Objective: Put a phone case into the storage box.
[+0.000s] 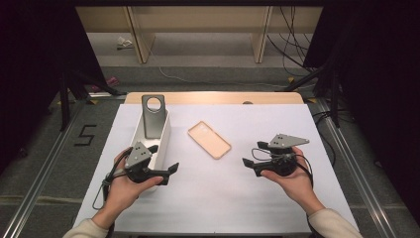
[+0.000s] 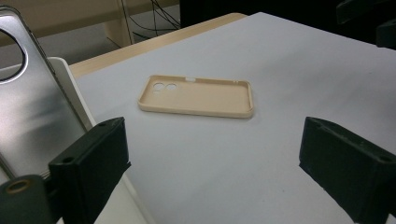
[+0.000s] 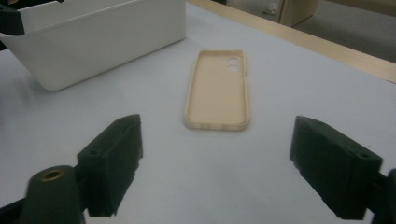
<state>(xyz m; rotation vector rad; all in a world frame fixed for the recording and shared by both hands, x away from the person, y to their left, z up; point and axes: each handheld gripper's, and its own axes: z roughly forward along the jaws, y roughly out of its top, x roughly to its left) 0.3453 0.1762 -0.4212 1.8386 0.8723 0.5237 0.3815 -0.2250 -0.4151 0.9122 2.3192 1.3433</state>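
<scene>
The grey case [image 1: 152, 118] already stands in the white bin [image 1: 165, 134]; the beige case [image 1: 209, 140] lies open side up on the desk [image 1: 277, 198] just right of the bin, not yet picked up. Its long axis runs diagonally, camera holes toward the bin's far end. The left gripper [image 1: 174, 168] and right gripper [image 1: 244, 162] have wide, empty fingers aimed at it.

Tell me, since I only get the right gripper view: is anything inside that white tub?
Observer: Yes, a grey phone case stands in the white tub, leaning on its far end.
Operator: Where's the other hand's tool?
Observer: The left gripper is at the tub's near end, fingers apart, nothing between them.
Operator: Anything odd around the table?
Observer: A black number five is marked on the floor, left of the table.
</scene>
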